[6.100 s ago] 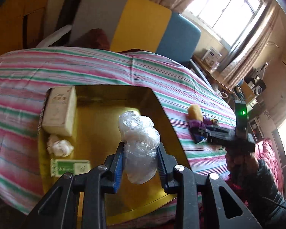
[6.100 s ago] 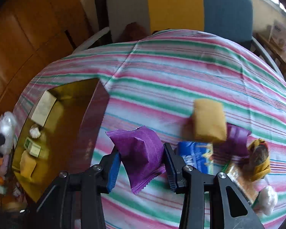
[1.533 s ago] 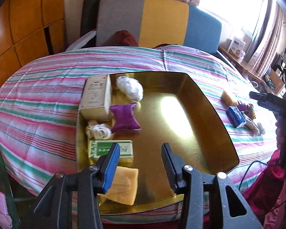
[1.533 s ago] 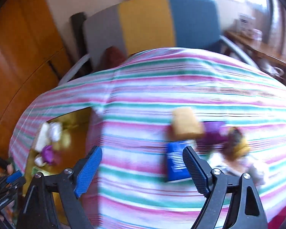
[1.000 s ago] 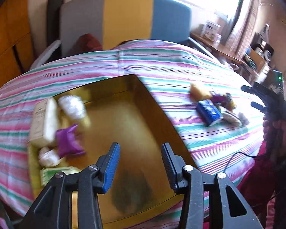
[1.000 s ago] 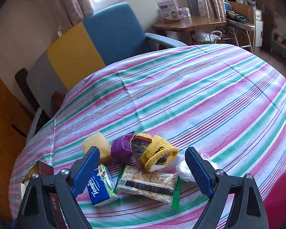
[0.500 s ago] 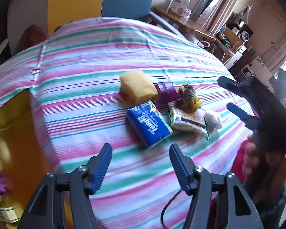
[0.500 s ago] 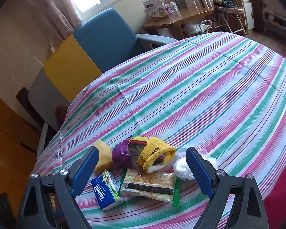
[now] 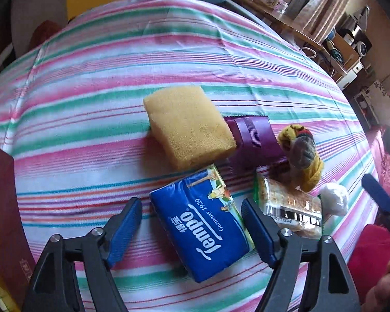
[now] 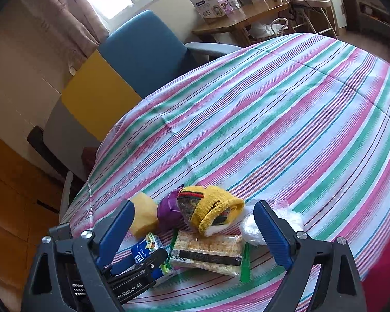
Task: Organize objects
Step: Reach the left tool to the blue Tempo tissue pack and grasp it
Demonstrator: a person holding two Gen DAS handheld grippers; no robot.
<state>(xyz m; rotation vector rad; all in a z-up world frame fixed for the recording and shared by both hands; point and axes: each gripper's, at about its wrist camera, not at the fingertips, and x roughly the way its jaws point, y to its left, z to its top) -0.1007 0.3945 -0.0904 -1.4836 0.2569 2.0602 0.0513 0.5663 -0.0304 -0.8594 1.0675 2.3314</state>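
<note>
Striped cloth on the desk (image 9: 96,83), a cluster of small items near its edge.

Left gripper (image 9: 192,226) hangs over the blue tissue pack (image 9: 200,228), its jaws opening to either side of the pack without pressing it. Just beyond lie a yellow sponge (image 9: 188,126), a purple packet (image 9: 254,140), a knitted yellow piece (image 10: 213,209), a cracker pack (image 10: 208,252) and a white plastic wad (image 10: 249,227). Right gripper (image 10: 195,234) hovers with jaws spread wide and bare.
</note>
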